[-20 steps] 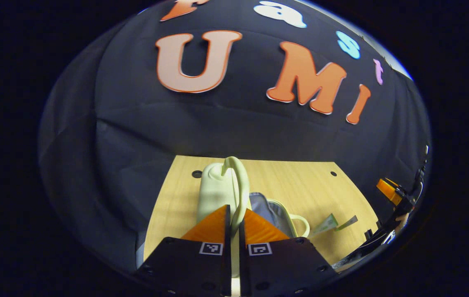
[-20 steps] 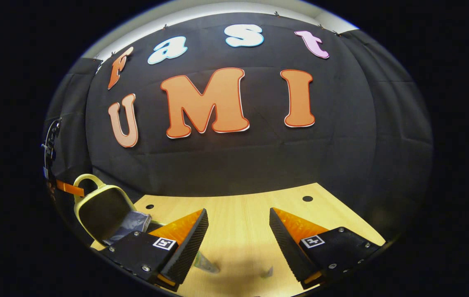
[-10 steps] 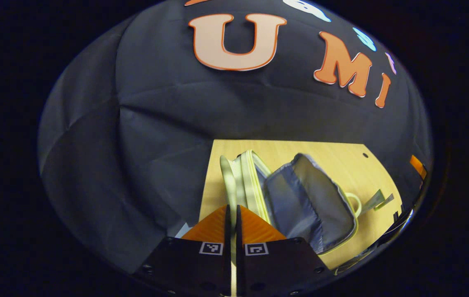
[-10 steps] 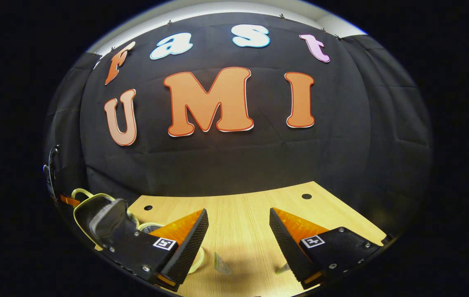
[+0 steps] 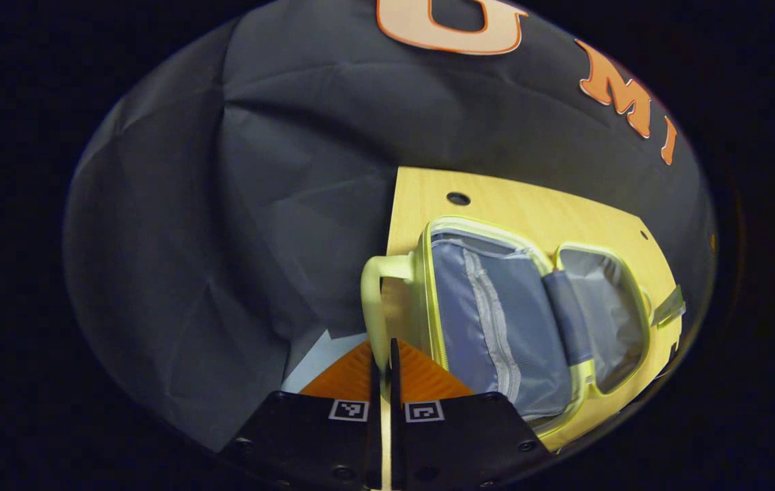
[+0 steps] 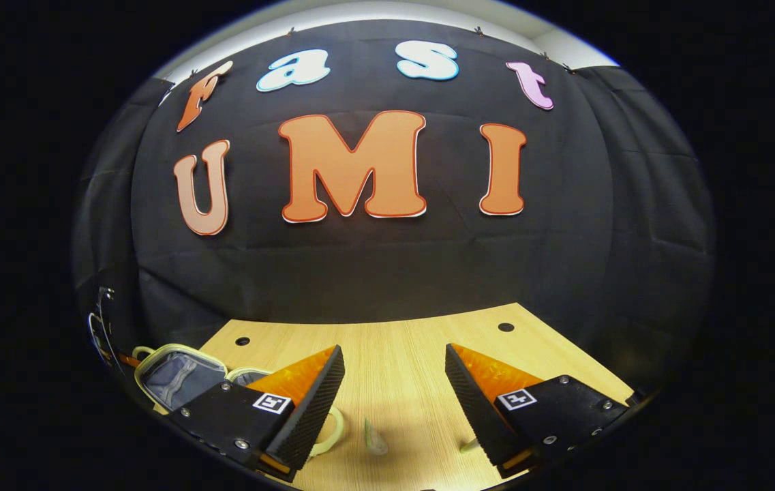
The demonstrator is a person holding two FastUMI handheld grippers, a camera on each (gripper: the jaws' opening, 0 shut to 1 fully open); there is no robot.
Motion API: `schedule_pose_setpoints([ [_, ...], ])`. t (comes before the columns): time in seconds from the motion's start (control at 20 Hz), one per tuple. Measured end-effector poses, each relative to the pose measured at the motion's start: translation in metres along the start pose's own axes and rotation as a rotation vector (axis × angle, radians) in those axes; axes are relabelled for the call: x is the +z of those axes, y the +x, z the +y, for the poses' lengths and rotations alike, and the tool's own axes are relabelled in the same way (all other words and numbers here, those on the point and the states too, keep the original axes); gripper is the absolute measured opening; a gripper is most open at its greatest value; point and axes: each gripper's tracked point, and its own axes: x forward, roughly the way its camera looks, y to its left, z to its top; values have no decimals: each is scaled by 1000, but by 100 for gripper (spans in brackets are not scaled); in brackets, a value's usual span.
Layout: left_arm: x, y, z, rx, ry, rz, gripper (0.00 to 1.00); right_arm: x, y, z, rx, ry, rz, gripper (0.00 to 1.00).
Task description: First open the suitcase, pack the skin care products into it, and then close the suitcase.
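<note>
Left tongs (image 5: 383,354): fingers drawn together, clamped on the pale green handle (image 5: 376,300) of the suitcase (image 5: 496,314); the handle loop runs up from between the fingertips and bends over to join the case's near shell. Right tongs (image 6: 394,389): fingers wide apart, nothing between them, hanging over bare tabletop (image 6: 394,341). Outward from the left tongs, the suitcase lies splayed open and flat on the tabletop, two shells side by side, grey lining up, a zipped mesh panel on the shell next to the handle, the second shell beyond it, the two joined by a fabric hinge strip. Its long axis runs away from the left tongs and to that view's right. In the right gripper view the open case sits at the far left edge, partly hidden behind that tongs' left finger, so it lies off to the right tongs' left. Skin care products: one small sachet (image 6: 375,436) lies on the tabletop just below and between the right fingertips; a second sachet tip (image 6: 469,447) peeks out beside the right finger. In the left gripper view another slim green sachet (image 5: 670,307) pokes out past the far shell's edge. Judgement: opening step looks done, packing not yet begun. Key relation for the next move: products lie directly under the right tongs, well apart from the left, so the right hand is the nearer picker and must carry leftward to the open shells. Thin flat sachets may prove hard to pinch off the tabletop.
</note>
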Motion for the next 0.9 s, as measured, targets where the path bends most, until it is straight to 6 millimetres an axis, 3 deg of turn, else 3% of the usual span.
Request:
schedule_pose_setpoints([
  [0.1, -11, 18, 11, 26, 1, 22, 5, 1, 1, 0, -8, -10, 7, 94],
  [0.15, -15, 19, 14, 33, 4, 33, 16, 1, 1, 0, -10, -13, 4, 94],
  [0.25, -15, 20, 22, 97, 3, 38, 21, 1, 1, 1, -10, -18, 5, 94],
  [0.35, 0, 14, 32, 139, 0, -12, 46, -1, 3, -4, -21, -25, 8, 94],
  [0.55, 29, -12, 26, 186, 13, -106, 95, -3, 5, -16, -34, -29, 14, 95],
  [0.75, 71, -62, -16, 186, 40, -233, 100, -4, 9, -30, -36, -36, 11, 94],
  [0.9, 102, -109, -67, 179, 48, -343, 99, -7, 10, -43, -25, -41, 9, 94],
])
